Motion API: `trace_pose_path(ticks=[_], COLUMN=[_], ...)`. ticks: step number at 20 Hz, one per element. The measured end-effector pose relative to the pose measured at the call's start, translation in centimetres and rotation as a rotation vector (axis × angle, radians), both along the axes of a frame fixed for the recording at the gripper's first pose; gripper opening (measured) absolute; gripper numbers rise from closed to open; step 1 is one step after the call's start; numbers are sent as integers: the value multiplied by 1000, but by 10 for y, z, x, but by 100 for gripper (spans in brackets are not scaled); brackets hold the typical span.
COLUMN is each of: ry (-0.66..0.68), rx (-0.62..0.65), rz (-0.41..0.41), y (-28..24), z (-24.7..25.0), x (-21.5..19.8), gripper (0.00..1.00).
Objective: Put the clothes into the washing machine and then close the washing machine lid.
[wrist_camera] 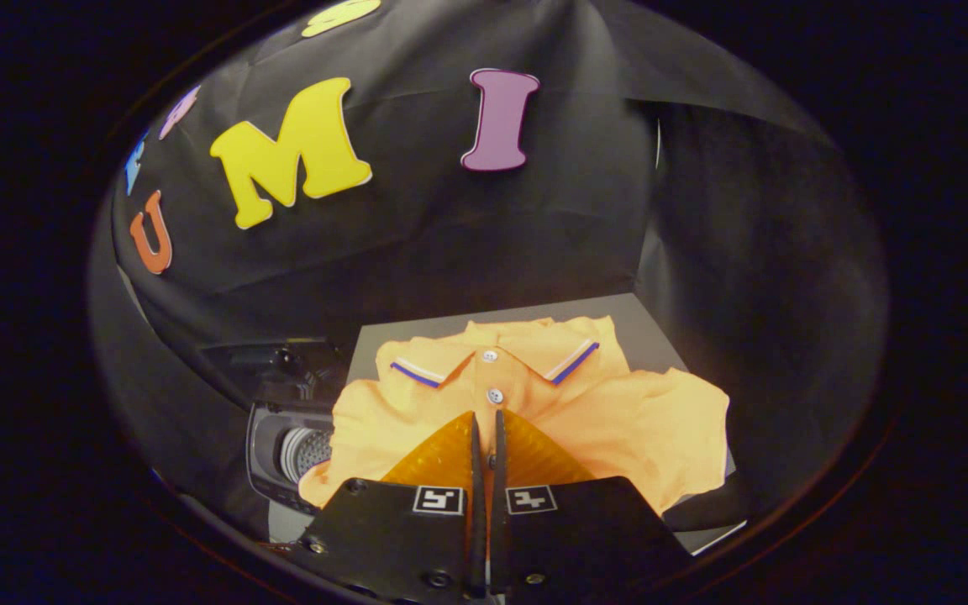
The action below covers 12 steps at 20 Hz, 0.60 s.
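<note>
An orange polo shirt (618,420) with a white-and-blue trimmed collar and two buttons lies bunched on a grey table top (648,332). My gripper (485,416) is shut on the shirt's front, just below the lower button, and a strip of orange cloth shows in the thin gap between the fingers. To the left of the shirt and lower down stands a small dark washing machine (270,462). Its pale perforated drum (306,452) is exposed and its lid (270,357) is raised behind it. The shirt's left edge hangs over the machine's right side.
Black cloth walls close the booth behind and to the right of the table. The grey table top runs past the shirt to the back corner. Its pale front edge (719,538) shows at the lower right.
</note>
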State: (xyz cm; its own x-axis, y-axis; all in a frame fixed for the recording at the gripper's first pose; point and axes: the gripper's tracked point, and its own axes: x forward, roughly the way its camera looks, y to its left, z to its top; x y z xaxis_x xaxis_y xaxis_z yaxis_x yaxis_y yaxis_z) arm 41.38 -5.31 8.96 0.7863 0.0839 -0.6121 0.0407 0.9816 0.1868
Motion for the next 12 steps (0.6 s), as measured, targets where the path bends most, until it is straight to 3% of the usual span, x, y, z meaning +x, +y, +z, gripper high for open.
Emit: trace_pose_path(ticks=[12], ry=[-95], rx=[-88], rz=[84], y=[47], z=[74], x=[-8], gripper=[5])
